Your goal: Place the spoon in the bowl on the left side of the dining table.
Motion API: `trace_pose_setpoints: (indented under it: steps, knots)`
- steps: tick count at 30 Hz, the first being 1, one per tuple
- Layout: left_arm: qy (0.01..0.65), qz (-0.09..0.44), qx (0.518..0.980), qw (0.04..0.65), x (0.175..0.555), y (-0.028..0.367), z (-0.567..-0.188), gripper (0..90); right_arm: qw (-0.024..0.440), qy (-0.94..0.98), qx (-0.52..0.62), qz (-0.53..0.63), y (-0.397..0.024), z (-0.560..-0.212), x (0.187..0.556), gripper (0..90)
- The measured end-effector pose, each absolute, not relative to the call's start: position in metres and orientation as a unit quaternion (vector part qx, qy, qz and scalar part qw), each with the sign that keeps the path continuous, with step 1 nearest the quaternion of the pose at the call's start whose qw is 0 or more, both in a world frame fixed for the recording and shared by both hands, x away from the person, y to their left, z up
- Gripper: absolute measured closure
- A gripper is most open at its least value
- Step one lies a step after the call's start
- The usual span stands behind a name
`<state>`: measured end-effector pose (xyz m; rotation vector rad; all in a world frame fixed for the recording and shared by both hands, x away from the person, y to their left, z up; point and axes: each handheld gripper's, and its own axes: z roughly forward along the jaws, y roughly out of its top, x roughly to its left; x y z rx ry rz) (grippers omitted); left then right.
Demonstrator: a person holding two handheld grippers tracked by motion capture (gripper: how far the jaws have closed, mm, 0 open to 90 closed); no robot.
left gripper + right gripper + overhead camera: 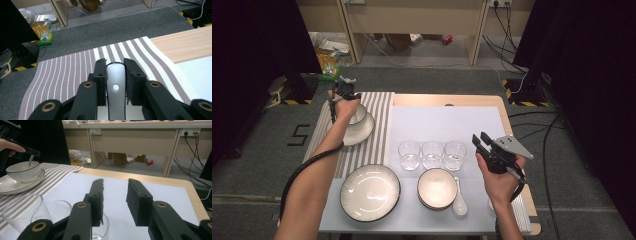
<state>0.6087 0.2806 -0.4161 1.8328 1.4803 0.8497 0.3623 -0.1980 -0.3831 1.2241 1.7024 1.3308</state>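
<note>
A bowl (360, 116) sits on a plate (362, 134) (far left); three glasses (432, 154) stand behind another bowl (437, 188).

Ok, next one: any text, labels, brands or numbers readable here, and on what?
"5": black mark on the grey floor, left of the table.
Green and yellow packet on the floor: print too blurred to read.
Red can under the bench: too small to read.
Bowls, glasses, spoons, striped mat and both tools: no text.
</note>
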Motion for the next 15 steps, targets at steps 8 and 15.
trace_pose_setpoints:
  steps: [8, 15]
  knots:
    - [0.564, 0.318, 0.700, 0.302, 0.6081, 0.2820, -0.4212, 70.4, 0.323, 0.651, 0.465, 0.505, -0.1973, -0.3843, 0.3633, 66.3]
    - [0.562, 0.322, 0.694, 0.316, 0.6036, 0.2835, -0.4208, 69.7, 0.322, 0.648, 0.468, 0.507, -0.1971, -0.3840, 0.3629, 66.0]
